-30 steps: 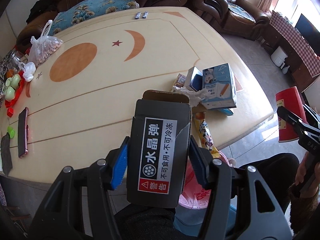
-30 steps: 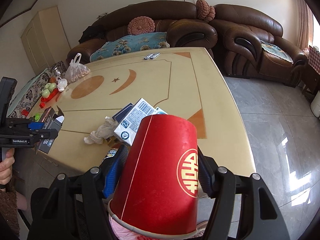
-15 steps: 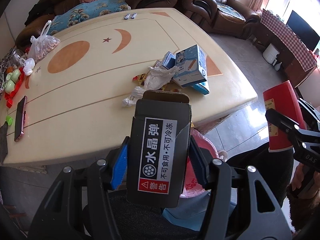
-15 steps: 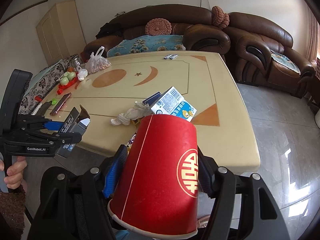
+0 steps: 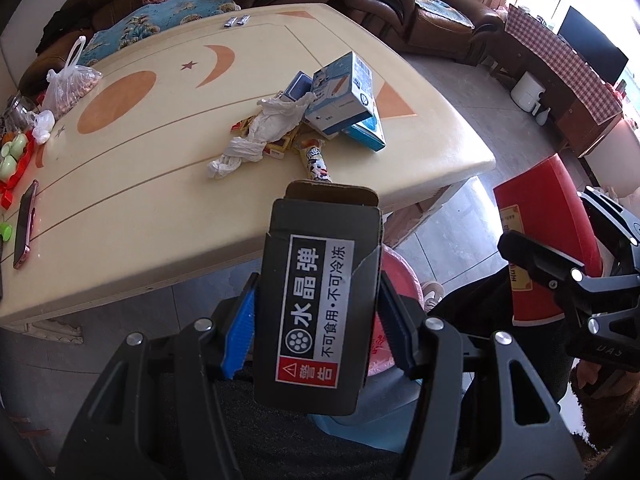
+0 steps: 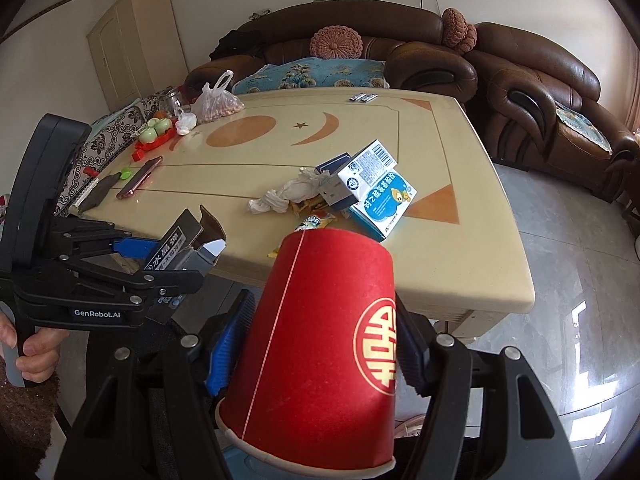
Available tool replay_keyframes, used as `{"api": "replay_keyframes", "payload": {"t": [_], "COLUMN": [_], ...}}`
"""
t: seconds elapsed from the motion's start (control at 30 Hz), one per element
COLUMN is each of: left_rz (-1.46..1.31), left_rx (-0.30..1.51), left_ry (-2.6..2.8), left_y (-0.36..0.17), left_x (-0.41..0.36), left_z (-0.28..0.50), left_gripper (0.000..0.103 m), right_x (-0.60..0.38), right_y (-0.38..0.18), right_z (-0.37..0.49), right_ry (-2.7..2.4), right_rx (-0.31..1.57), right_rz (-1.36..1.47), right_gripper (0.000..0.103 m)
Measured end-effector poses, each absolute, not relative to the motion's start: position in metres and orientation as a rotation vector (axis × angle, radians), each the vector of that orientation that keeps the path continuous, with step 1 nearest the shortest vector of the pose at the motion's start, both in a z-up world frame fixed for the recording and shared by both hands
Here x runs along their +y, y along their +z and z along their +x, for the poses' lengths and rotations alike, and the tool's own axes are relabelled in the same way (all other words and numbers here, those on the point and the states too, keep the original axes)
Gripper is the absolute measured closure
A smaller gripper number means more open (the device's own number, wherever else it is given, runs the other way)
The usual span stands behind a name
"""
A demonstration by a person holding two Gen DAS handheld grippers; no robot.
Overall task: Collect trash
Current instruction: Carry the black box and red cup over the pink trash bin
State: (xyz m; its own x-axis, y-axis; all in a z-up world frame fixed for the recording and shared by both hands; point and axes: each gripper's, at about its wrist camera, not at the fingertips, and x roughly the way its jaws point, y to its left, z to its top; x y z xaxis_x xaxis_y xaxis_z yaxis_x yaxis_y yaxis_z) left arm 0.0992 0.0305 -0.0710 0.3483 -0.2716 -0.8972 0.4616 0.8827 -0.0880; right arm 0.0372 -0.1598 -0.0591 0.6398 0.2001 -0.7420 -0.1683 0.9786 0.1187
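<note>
A living room with brown leather sofas (image 6: pixel 532 80) along the far wall; a cream counter (image 6: pixel 460 264) inlaid with an orange disc, crescent and star fills the middle ground.

Left gripper (image 5: pixel 316 320): my jaws are clamped on a black cardboard box (image 5: pixel 316 304) with a white Chinese label and a red warning patch; its top flap stands open. The box hangs off the counter's near edge, above a pink bin (image 5: pixel 394 276) on the floor. In the right wrist view the same gripper (image 6: pixel 168 256) appears at left, gripped by a hand (image 6: pixel 36 356).

Right gripper (image 6: pixel 324 340): my jaws are closed on the sides of a red paper cup (image 6: pixel 316 356) held upside down, rim toward the camera, bearing a gold emblem. It too is off the counter's near edge.

Remaining trash sits in one cluster near the counter's right near corner: a crumpled white tissue (image 5: pixel 260 136), two blue-and-white cartons (image 5: pixel 344 96) stacked askew, a small dark blue box (image 5: pixel 298 85) and snack wrappers (image 5: pixel 316 158) beneath them.

At the far left: a pink phone (image 6: pixel 140 176), a plastic bag of nuts (image 6: pixel 216 104) and green cups on a red tray (image 6: pixel 154 136).
</note>
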Motion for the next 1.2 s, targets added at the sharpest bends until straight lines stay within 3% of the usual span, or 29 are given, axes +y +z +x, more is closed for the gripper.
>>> {"api": "replay_keyframes", "payload": {"t": [1.2], "left_rz": [0.139], "left_rx": [1.421], "left_ry": [-0.510], "left_y": [-0.241], "left_x": [-0.013], "left_z": [0.099], "left_gripper": [0.047], "right_x": [-0.179], "right_y": [-0.222], "right_z": [0.069], "right_ry": [0.143], "right_rx": [1.166], "right_rz": [0.084], "right_gripper": [0.039]}}
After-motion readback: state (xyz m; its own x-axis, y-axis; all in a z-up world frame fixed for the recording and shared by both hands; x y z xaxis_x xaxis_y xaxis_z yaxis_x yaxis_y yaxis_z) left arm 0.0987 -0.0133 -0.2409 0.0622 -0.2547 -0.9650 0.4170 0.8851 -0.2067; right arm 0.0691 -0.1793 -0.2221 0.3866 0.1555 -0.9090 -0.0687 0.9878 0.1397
